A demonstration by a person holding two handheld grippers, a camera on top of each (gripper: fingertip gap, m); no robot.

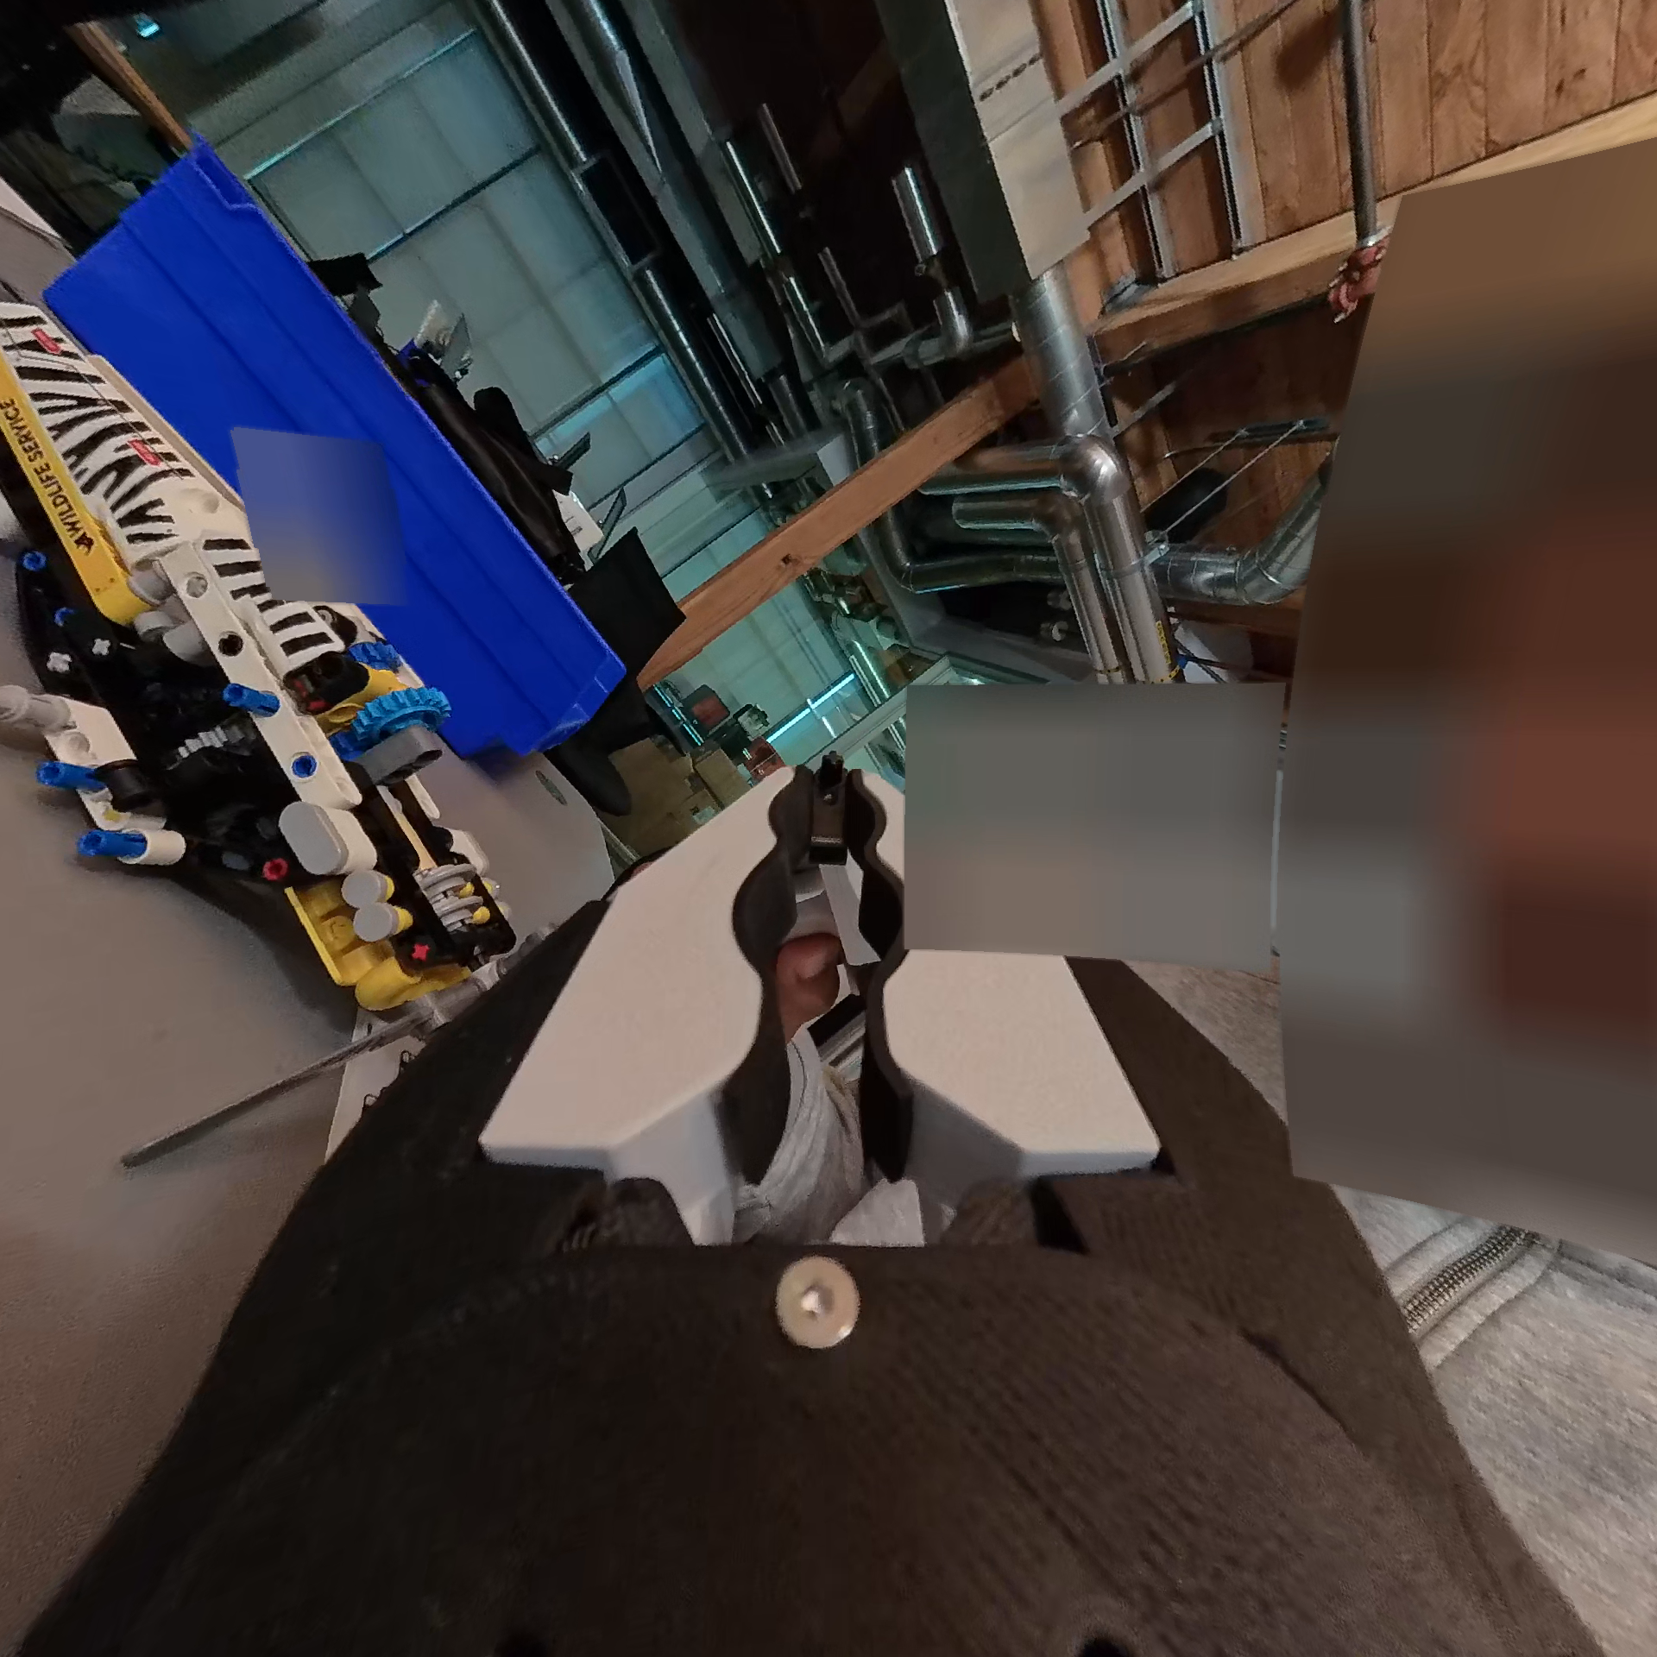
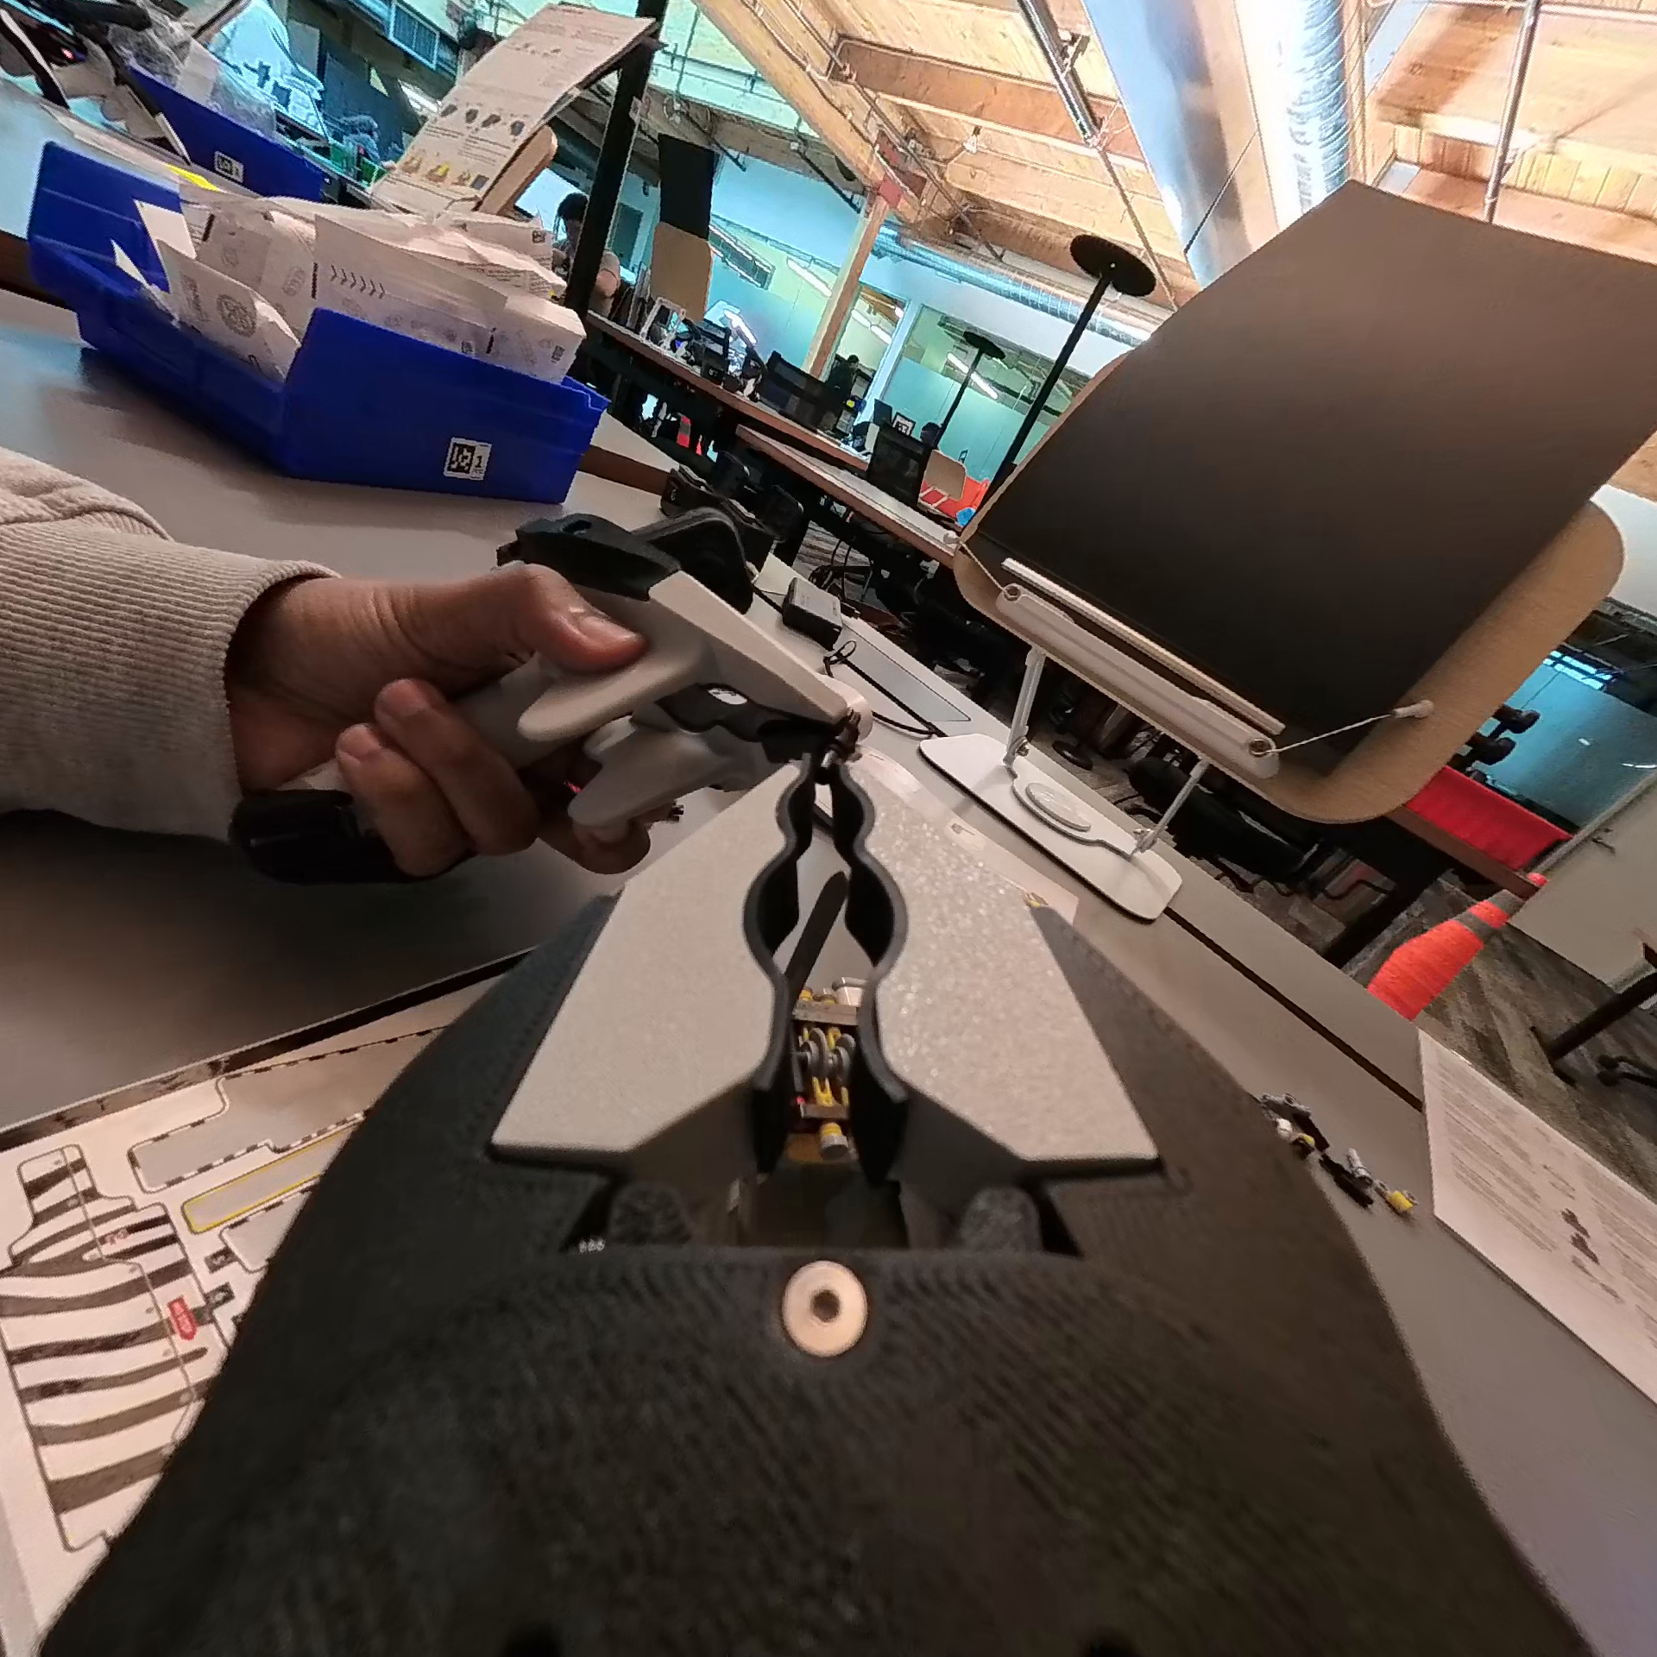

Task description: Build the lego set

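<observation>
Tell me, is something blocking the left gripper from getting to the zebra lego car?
Nothing visible blocks it. The left gripper, shut on a small black piece, is to the right of the lego car. Between them show only grey table and a thin rod lying flat. The blue bin sits behind the car.

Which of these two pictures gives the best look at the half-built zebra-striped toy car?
The left wrist view: the toy car lies in full sight on the grey table, beside a blue bin. The right wrist view shows only a sliver of it between the gripper's fingers.
</observation>
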